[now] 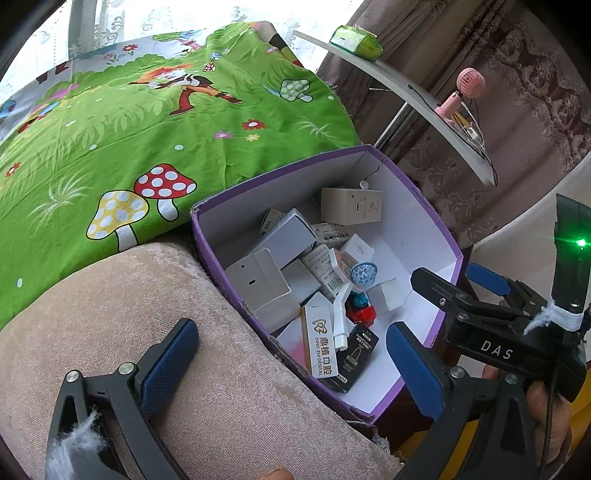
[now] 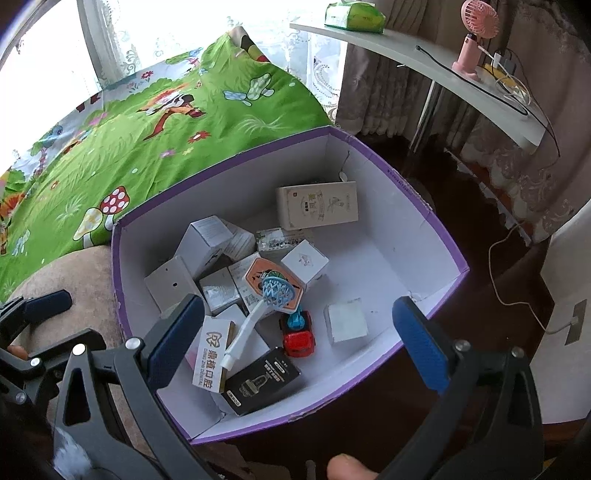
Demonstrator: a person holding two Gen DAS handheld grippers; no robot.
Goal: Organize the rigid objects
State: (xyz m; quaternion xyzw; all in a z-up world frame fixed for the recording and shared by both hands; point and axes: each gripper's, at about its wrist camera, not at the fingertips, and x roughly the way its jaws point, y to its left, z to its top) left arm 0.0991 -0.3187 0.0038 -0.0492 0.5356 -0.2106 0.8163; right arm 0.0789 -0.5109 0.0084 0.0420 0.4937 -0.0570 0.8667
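Observation:
A purple cardboard box [image 1: 280,173] [image 2: 221,162] with white inner walls sits beside a beige cushion. Inside lie several small white boxes, a cream box [image 1: 351,205] [image 2: 317,205], a white dental box [image 1: 321,343] [image 2: 210,354], a black box [image 1: 354,354] [image 2: 262,380], a red toy car [image 1: 360,314] [image 2: 297,336] and a white-handled blue brush [image 1: 364,275] [image 2: 277,291]. My left gripper [image 1: 291,365] is open and empty, straddling the box's near left wall. My right gripper [image 2: 299,341] [image 1: 460,280] is open and empty above the box's near edge.
A green cartoon bedsheet [image 1: 129,122] covers the bed behind the box. The beige cushion [image 1: 110,314] lies at left. A white shelf [image 2: 406,48] at right carries a pink fan [image 2: 476,33], a green tissue pack [image 2: 354,14] and cables. Curtains hang behind it.

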